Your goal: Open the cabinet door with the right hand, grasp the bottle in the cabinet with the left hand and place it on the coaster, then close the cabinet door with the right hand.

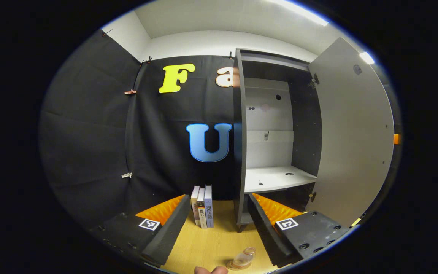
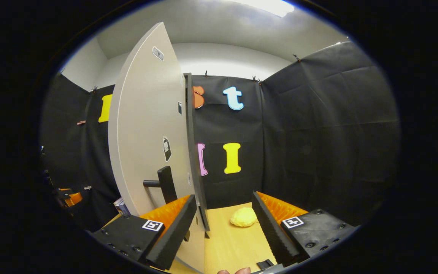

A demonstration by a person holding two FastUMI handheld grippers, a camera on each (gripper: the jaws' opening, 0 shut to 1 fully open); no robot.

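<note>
In the left gripper view the cabinet (image 1: 240, 152) stands open, with its grey door (image 1: 350, 144) swung out to the right and its white shelf (image 1: 276, 179) bare. A small clear bottle (image 1: 245, 257) stands on a round brown coaster (image 1: 231, 266) on the wooden table, low and close beneath my left gripper (image 1: 218, 199). That gripper is open and holds nothing. In the right gripper view the door (image 2: 146, 140) fills the left, with its black handle (image 2: 164, 184) just above my left finger. My right gripper (image 2: 223, 198) is open, and the door's free edge (image 2: 195, 167) runs down between its fingers.
Three books (image 1: 202, 205) stand upright on the table to the left of the cabinet. A yellow lump (image 2: 243, 217) lies on the table beyond the door's edge. The other gripper (image 2: 67, 198) shows at the far left of the right gripper view.
</note>
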